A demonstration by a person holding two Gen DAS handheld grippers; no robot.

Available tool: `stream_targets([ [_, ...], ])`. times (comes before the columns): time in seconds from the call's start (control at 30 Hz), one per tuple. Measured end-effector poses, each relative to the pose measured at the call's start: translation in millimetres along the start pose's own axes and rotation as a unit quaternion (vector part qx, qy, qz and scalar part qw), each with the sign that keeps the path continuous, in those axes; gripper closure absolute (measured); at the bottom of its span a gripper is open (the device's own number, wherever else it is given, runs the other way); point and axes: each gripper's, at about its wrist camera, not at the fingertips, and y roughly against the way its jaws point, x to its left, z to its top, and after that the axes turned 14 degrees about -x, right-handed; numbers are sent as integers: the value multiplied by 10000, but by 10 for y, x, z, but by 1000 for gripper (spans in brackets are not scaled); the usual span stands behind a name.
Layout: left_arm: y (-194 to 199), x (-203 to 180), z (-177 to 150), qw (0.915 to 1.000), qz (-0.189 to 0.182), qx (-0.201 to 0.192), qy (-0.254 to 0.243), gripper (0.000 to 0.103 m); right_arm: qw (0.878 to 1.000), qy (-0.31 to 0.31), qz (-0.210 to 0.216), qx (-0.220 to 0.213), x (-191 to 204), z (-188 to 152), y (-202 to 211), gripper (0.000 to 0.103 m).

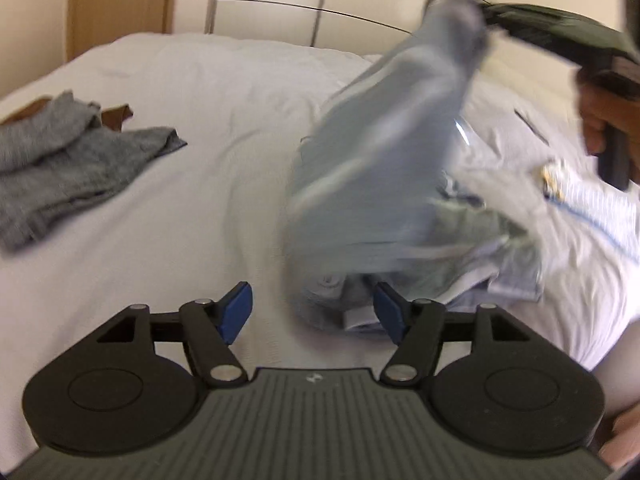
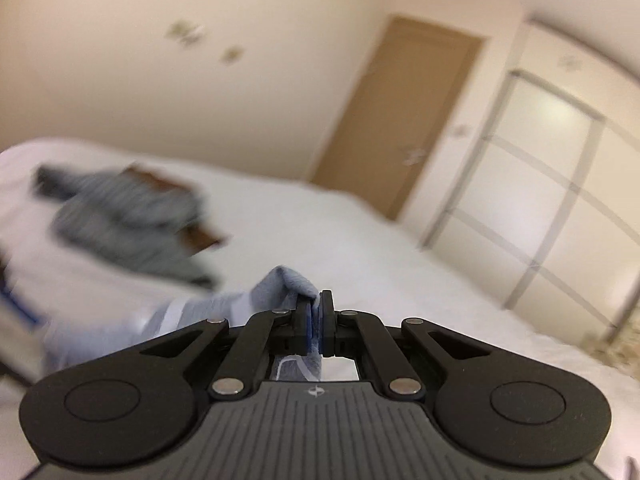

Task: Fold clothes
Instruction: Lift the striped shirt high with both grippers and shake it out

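Note:
A light blue garment point(image 1: 380, 160) hangs stretched and blurred above the white bed point(image 1: 180, 220); its upper end is pinched in my right gripper point(image 1: 486, 16), which a hand holds at the top right. In the right wrist view that gripper point(image 2: 316, 312) is shut on a fold of the same blue garment point(image 2: 280, 284). My left gripper point(image 1: 312, 312) stands open low over the bed, its blue pads point(image 1: 240, 308) wide apart. The garment's lower end lies just in front of them; no pad presses on it.
A pile of white and pale clothes point(image 1: 540, 208) lies on the bed's right side. A grey garment point(image 1: 72, 160) over something brown lies at the left. A wooden door point(image 2: 400, 120) and wardrobe doors point(image 2: 540, 200) stand behind the bed.

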Motion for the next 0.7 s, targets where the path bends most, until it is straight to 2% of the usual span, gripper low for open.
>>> stream_targets([
  [0.1,-50,-120,-25,10000,-65,-19,-12,35,9978,-35,-613,-249,-277,141,198,103],
  [0.33,-233,-515,-45,9971,-751,-10,150,37,9843,-155,-1641,-628,-691,320,669,103],
  [0.37,-266,-572,-44,9965,-822,-11,121,41,9825,-190,-1731,-669,-736,346,721,103],
  [0.43,-304,-657,-16,9957,-924,-30,24,72,9789,-254,-1888,-745,-817,407,838,103],
  [0.47,-306,-682,14,9954,-950,-50,-50,91,9770,-271,-1967,-781,-852,441,907,103],
  [0.57,-195,-705,222,9937,-1005,-313,-380,96,9713,-218,-2203,-869,-922,532,1144,103],
  [0.7,222,-660,860,9852,-884,-1074,-1000,98,9609,-127,-2577,-1007,-1057,667,1584,103],
])
